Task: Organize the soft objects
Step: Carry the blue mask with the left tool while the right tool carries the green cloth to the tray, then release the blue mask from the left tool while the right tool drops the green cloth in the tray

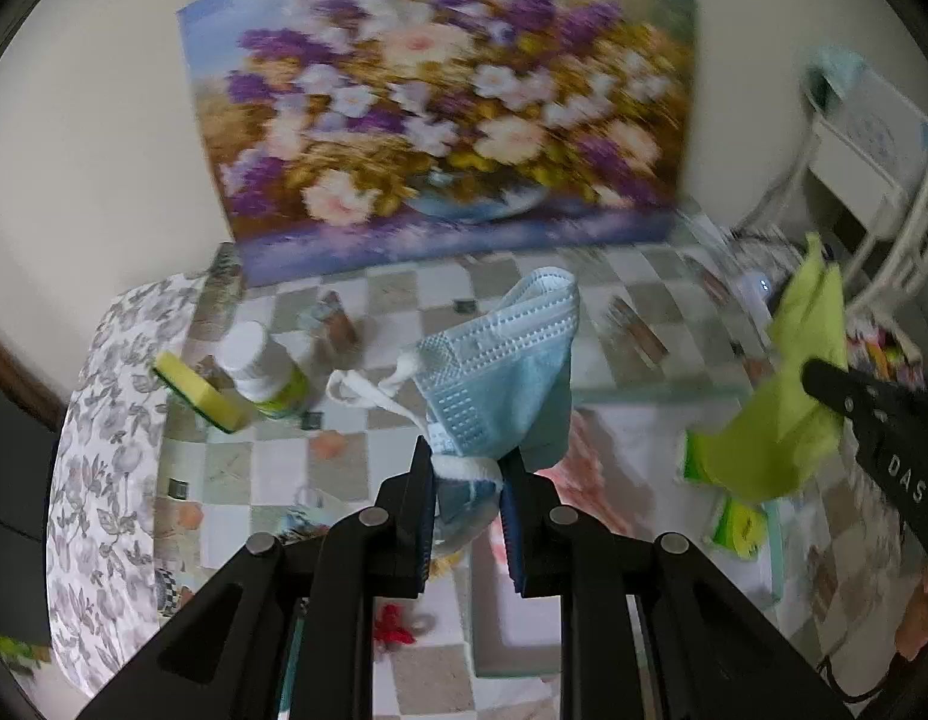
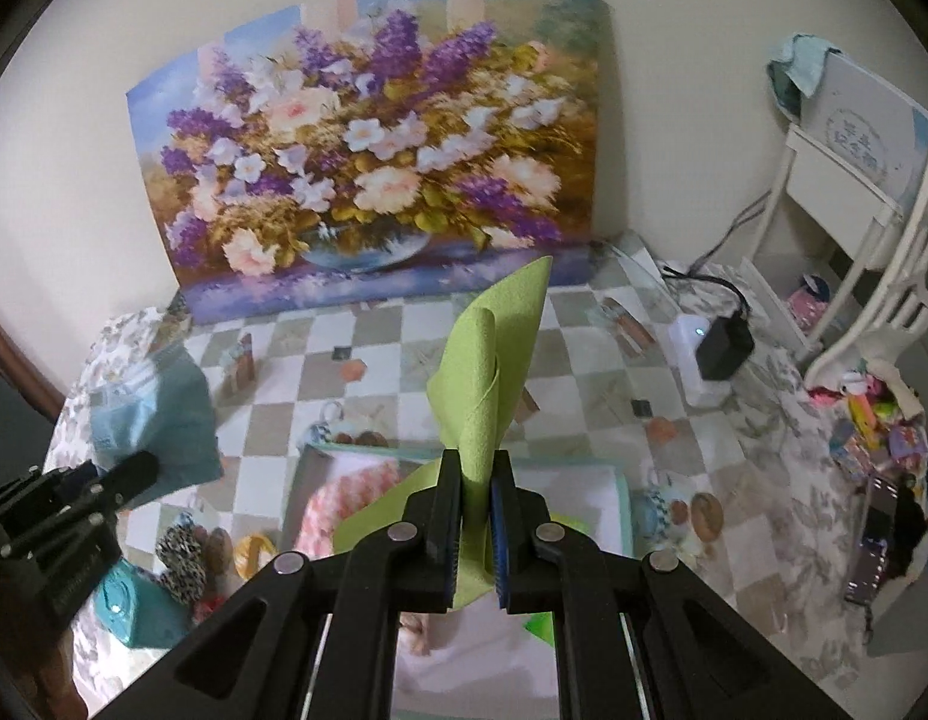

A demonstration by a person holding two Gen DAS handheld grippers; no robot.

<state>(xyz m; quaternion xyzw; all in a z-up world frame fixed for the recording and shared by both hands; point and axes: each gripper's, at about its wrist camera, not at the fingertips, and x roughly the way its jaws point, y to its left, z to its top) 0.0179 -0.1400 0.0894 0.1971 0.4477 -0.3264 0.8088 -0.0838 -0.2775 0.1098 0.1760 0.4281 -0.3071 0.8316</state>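
Note:
My left gripper is shut on a light blue face mask and holds it up above the checkered table; its white ear loops hang to the left. The mask also shows at the left of the right wrist view. My right gripper is shut on a lime green cloth that stands upright above a shallow white tray. That cloth shows at the right of the left wrist view. In the tray lie a pink knitted piece and green items.
A yellow sponge and a white bottle stand at the left. Scrunchies and a teal object lie left of the tray. A flower painting leans on the wall. A white charger and a white chair are at right.

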